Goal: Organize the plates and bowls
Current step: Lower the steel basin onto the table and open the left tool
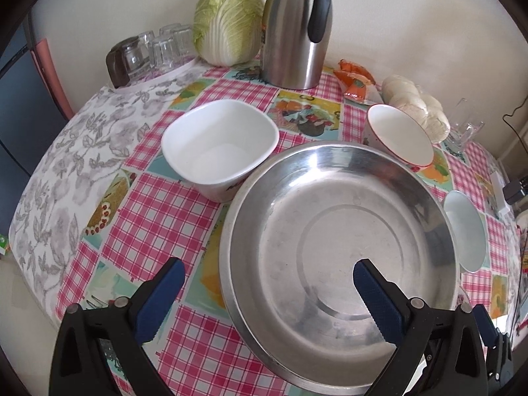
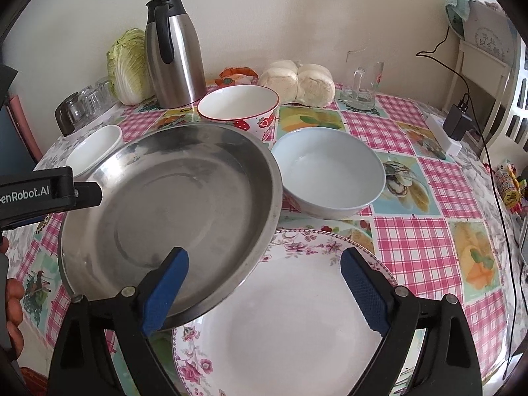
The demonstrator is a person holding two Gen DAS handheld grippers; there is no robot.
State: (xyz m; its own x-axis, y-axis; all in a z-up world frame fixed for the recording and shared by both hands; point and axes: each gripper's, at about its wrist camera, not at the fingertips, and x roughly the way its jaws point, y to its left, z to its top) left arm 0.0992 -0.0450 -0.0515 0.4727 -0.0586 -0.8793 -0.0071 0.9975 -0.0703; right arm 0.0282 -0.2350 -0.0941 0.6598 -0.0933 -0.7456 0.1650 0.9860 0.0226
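Observation:
A large steel plate [image 1: 340, 241] lies on the checked tablecloth, its right edge resting on a floral-rimmed white plate [image 2: 290, 323]; it also shows in the right wrist view [image 2: 171, 198]. My left gripper [image 1: 267, 297] is open, its jaws straddling the steel plate's left rim. My right gripper [image 2: 264, 287] is open, one jaw over the steel plate, the other over the floral plate. A white square bowl [image 1: 219, 147], a red-rimmed bowl [image 1: 401, 133] and a pale blue bowl [image 2: 330, 171] stand behind.
A steel thermos jug [image 1: 297, 29], a cabbage [image 1: 227, 16], upturned glasses [image 1: 155, 49], steamed buns [image 2: 297, 81] and a glass mug [image 2: 361, 82] line the wall side. A power strip and charger [image 2: 452, 132] lie at the right.

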